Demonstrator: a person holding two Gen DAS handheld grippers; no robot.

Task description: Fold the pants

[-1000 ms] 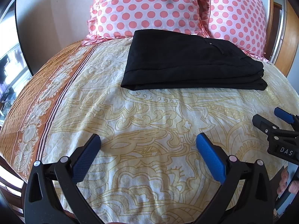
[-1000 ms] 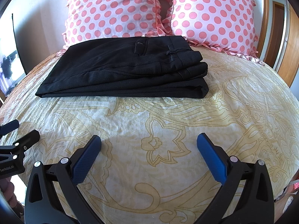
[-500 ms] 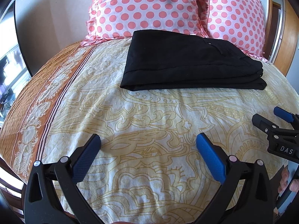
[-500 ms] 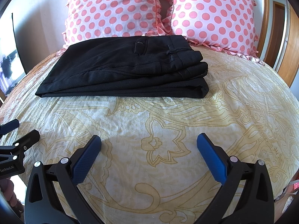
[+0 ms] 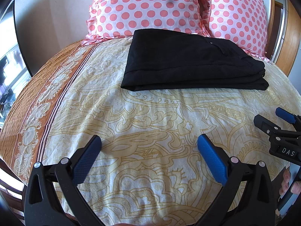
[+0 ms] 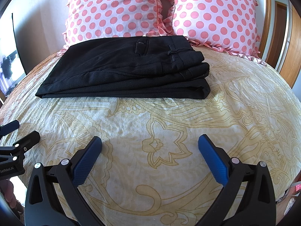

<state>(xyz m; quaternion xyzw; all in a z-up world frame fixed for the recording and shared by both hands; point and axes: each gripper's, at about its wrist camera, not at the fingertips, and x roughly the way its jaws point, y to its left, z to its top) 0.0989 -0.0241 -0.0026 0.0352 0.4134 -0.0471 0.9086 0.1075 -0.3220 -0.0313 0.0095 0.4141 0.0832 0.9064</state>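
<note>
Black pants (image 5: 190, 62) lie folded in a flat stack on the bed, close to the pillows; they also show in the right wrist view (image 6: 128, 69) with the waistband at the right. My left gripper (image 5: 148, 143) is open and empty, well short of the pants, over the bedspread. My right gripper (image 6: 149, 143) is open and empty too, equally far back. The right gripper also shows at the right edge of the left wrist view (image 5: 272, 120), and the left gripper at the left edge of the right wrist view (image 6: 17, 133).
A yellow patterned bedspread (image 5: 150, 116) covers the bed, with an orange border (image 5: 37, 98) on the left. Two pink polka-dot pillows (image 6: 112, 11) (image 6: 216, 13) lean at the head. A wooden door frame (image 6: 270, 28) stands at the right.
Both grippers stay almost still; the left wrist view has drifted very slightly. The pants have not moved.
</note>
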